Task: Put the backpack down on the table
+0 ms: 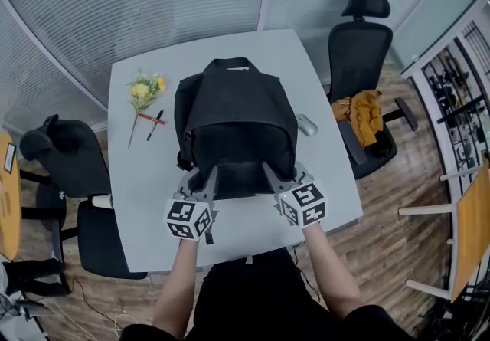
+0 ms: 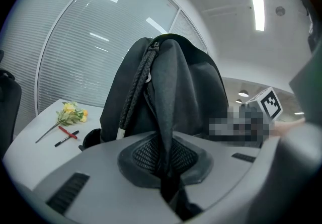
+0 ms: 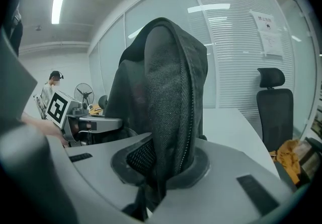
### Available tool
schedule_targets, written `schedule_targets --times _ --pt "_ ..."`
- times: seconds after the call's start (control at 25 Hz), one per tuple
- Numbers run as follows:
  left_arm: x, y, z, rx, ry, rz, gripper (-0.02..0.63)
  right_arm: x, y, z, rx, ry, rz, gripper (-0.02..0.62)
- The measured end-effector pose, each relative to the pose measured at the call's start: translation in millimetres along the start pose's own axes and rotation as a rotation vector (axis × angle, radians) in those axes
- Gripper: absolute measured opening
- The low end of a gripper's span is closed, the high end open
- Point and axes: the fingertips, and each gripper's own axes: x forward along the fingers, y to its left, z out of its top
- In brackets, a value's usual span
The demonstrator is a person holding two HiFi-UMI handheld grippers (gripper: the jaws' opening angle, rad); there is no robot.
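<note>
Left gripper [image 1: 197, 175], right gripper [image 1: 282, 172]: jaws clamped.

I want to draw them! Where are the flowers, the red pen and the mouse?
flowers [image 1: 144, 90]: head view, the blossoms
red pen [image 1: 147, 116]: head view, its middle
computer mouse [image 1: 307, 126]: head view, its top

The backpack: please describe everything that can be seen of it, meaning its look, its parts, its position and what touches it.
The backpack is black, of matte woven fabric, softly rounded, with a carry loop on top and a zipper along one edge. It is upright over the middle of the white table; whether its base rests there cannot be told. The left gripper and the right gripper each pinch one of its straps, on the side nearest the person.
</note>
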Motion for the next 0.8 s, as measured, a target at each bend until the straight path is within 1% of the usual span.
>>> schedule_targets --times 0.28,0.6,0.8 --pt "-10.3 -5.5 -15.1 0.002 0.018 -0.008 0.021 -7.5 7.1 -15.2 0.04 0.017 0.009 0.061" --pt "-21.4 -11.0 -20.5 0.008 0.066 -0.015 0.023 -15.4 10.9 -20.0 0.022 0.044 -0.048 0.098" --pt "-28.9 -12.7 -23.6 0.01 0.073 -0.014 0.035 -21.5 14.0 -23.6 0.012 0.056 -0.076 0.119"
